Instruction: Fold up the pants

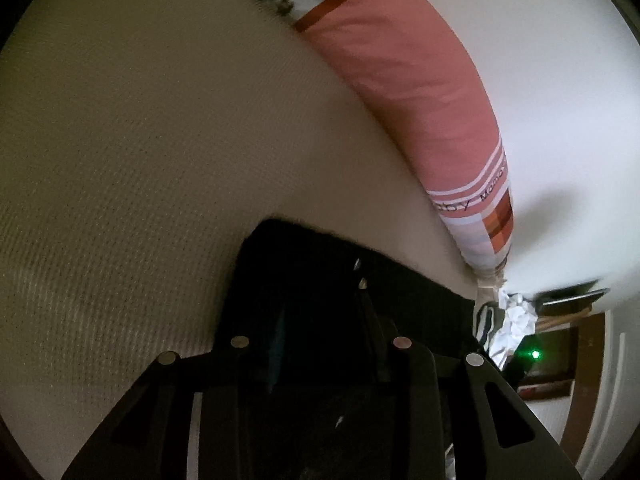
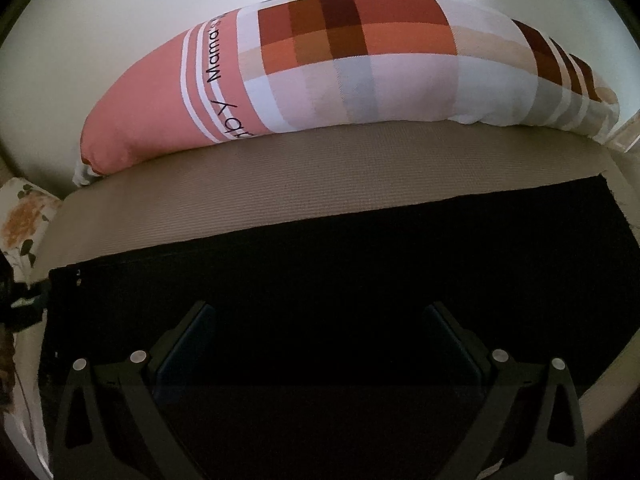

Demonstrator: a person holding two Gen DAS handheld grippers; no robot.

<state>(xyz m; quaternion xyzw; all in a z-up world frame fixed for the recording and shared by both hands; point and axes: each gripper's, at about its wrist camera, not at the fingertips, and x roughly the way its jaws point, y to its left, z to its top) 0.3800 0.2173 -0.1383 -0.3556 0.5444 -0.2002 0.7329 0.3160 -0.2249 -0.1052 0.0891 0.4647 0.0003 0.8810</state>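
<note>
The left tongs point(image 1: 320, 320) reach forward over the beige ribbed mattress cover point(image 1: 140, 160) of a bed. Their fingers stand fairly close together, with black cloth filling the space between them; the picture is too dark to say whether they pinch that cloth or only lie over it. The cloth belongs to the black fabric pants point(image 1: 304, 264), whose edge ends just ahead of the fingertips. Beyond them, along the wall, lies a long salmon-pink pillow with checked ends and printed lettering point(image 1: 404, 92).

In the right wrist view the right tongs point(image 2: 320, 340) are spread wide and grip nothing, hanging over the middle of the pants point(image 2: 320, 248). Here the pants lie flat as a broad, dark rectangle with a straight far edge and squared corners, parallel to the long pillow point(image 2: 320, 68) and apart from it by a strip of bare mattress cover point(image 2: 280, 168).

Judged from that tidy outline, at least one fold seems done. A final fold may remain, and the darkness hides the layers.
</note>
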